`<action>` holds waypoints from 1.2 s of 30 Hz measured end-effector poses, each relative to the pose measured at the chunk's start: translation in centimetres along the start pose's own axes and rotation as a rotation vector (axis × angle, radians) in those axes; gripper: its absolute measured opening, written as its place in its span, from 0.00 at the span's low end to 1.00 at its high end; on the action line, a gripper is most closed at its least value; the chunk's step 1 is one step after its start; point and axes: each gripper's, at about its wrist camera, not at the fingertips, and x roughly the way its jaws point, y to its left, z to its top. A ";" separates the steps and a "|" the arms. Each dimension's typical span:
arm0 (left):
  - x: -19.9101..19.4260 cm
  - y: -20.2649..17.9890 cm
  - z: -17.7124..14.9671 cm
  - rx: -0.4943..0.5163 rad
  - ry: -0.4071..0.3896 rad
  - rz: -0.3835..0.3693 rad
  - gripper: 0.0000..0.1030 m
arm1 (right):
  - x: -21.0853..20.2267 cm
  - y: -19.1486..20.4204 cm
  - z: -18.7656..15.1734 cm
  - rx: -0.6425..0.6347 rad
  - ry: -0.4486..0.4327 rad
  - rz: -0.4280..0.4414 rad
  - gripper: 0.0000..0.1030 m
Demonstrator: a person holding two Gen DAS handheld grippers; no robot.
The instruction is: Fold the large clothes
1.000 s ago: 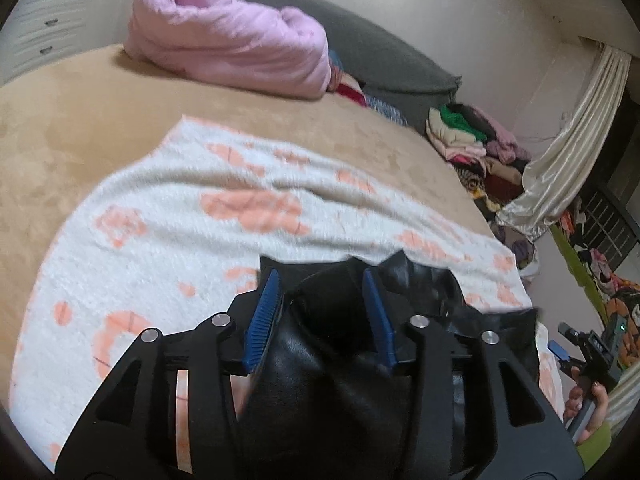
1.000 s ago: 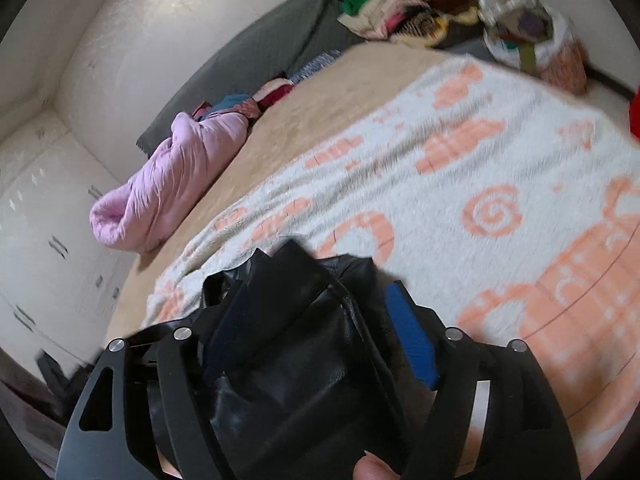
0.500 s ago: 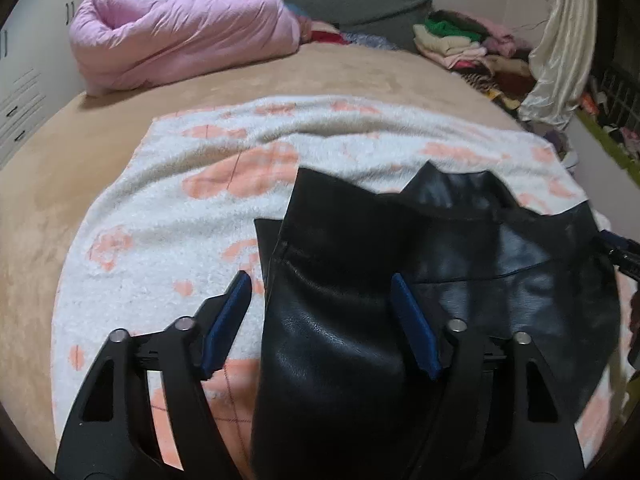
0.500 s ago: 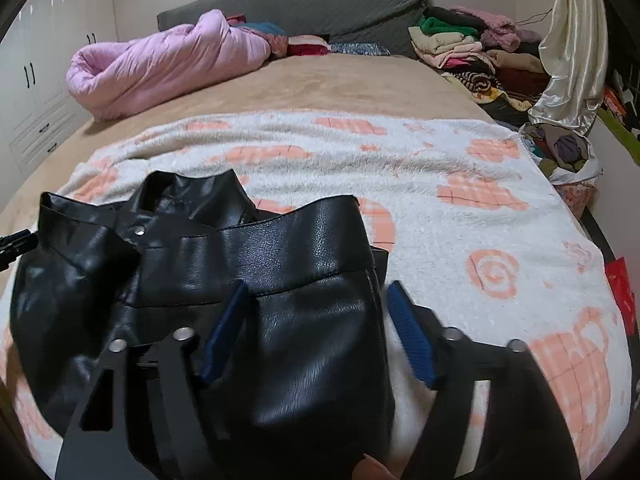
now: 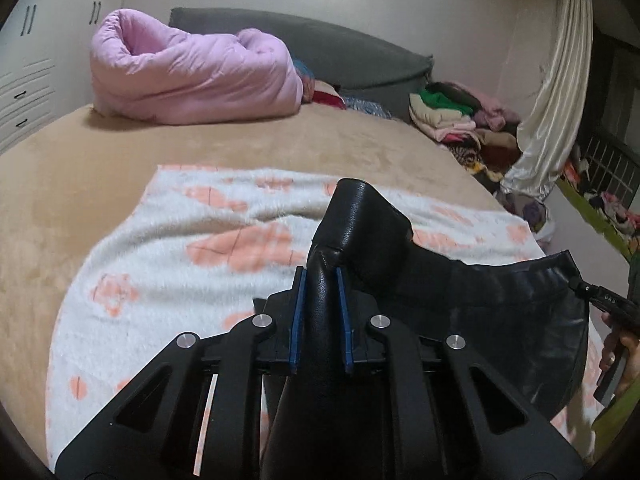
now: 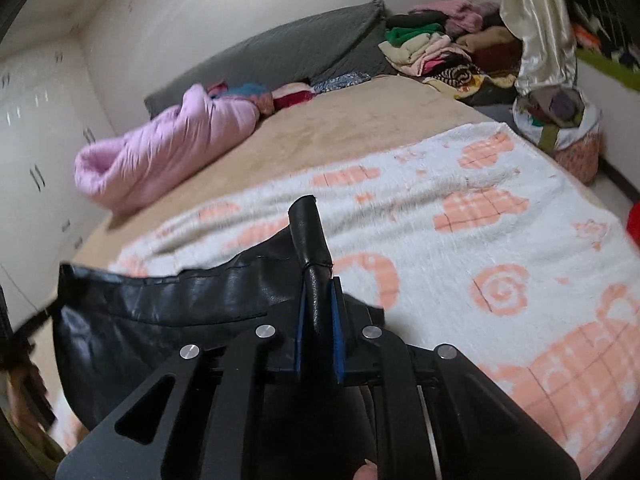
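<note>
A black leather-like garment hangs stretched between my two grippers above a white blanket with orange shapes on the bed. My left gripper is closing, and its blue pads pinch a bunched edge of the garment that sticks up past the fingertips. In the right wrist view the garment sags to the left. My right gripper is closing too, its pads squeezing a rolled corner of the garment over the blanket. A hand shows at the right edge.
A rolled pink duvet lies at the head of the tan bed, before a grey headboard cushion. A heap of clothes and a cream curtain stand at the right. A bag of clothes sits beside the bed.
Half a second ago both grippers stood open around the garment lying on the blanket. Now both have clamped onto its bunched edges, and the garment hangs spread between them.
</note>
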 end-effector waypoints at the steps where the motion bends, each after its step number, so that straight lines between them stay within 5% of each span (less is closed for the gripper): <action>1: 0.4 0.2 0.0 -0.011 0.002 -0.004 0.07 | 0.6 -0.1 0.3 0.015 0.001 0.001 0.10; 12: 7.0 2.7 -1.9 -0.044 0.149 0.049 0.09 | 7.4 -1.1 -1.9 0.063 0.125 -0.144 0.14; 28: 7.7 3.1 -3.1 -0.041 0.200 0.076 0.14 | 8.8 -2.1 -3.4 0.089 0.180 -0.165 0.26; 34: 7.4 3.0 -2.9 -0.036 0.202 0.091 0.17 | 7.5 -2.0 -3.7 0.080 0.176 -0.137 0.43; 36: 7.3 3.0 -2.8 -0.035 0.204 0.095 0.20 | 6.8 -1.8 -3.9 0.069 0.173 -0.136 0.60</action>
